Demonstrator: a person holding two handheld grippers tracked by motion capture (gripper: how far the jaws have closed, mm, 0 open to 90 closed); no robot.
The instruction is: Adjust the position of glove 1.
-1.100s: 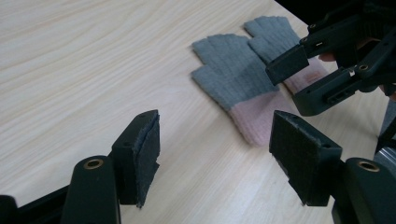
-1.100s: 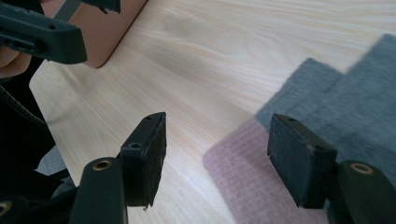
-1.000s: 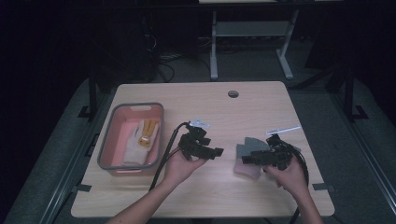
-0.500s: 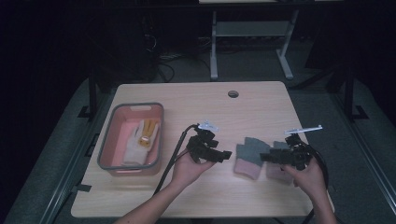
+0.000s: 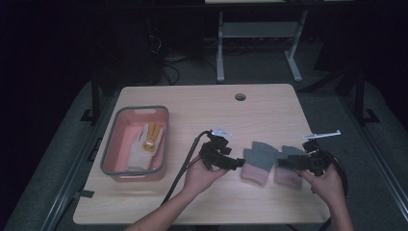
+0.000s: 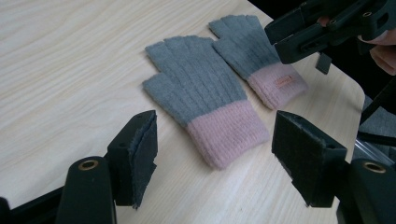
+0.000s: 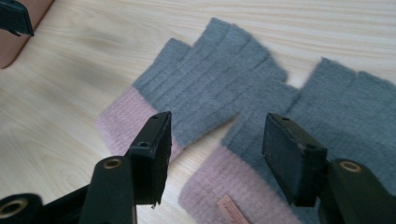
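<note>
Two grey fingerless gloves with pink cuffs lie flat side by side on the wooden table (image 5: 192, 108), cuffs toward me. My left gripper (image 5: 239, 164) is open just left of the left glove (image 5: 258, 159); in its own view its jaws frame that glove's cuff (image 6: 224, 135) without touching it. My right gripper (image 5: 283, 164) hovers over the right glove (image 5: 290, 168), which carries a small label (image 7: 231, 207). Its jaws have just been closing. They still stand apart above that glove's cuff and thumb, so the right gripper (image 7: 219, 140) is open.
A pink bin with a grey rim (image 5: 109, 144) stands at the left and holds a white and yellow glove (image 5: 146, 139). A cable hole (image 5: 240, 96) sits near the far edge. The table's right edge is close behind my right hand (image 5: 327, 185).
My right gripper has drawn back to the right, and the second glove now lies spread beside the first. My left gripper has come right toward the gloves.
</note>
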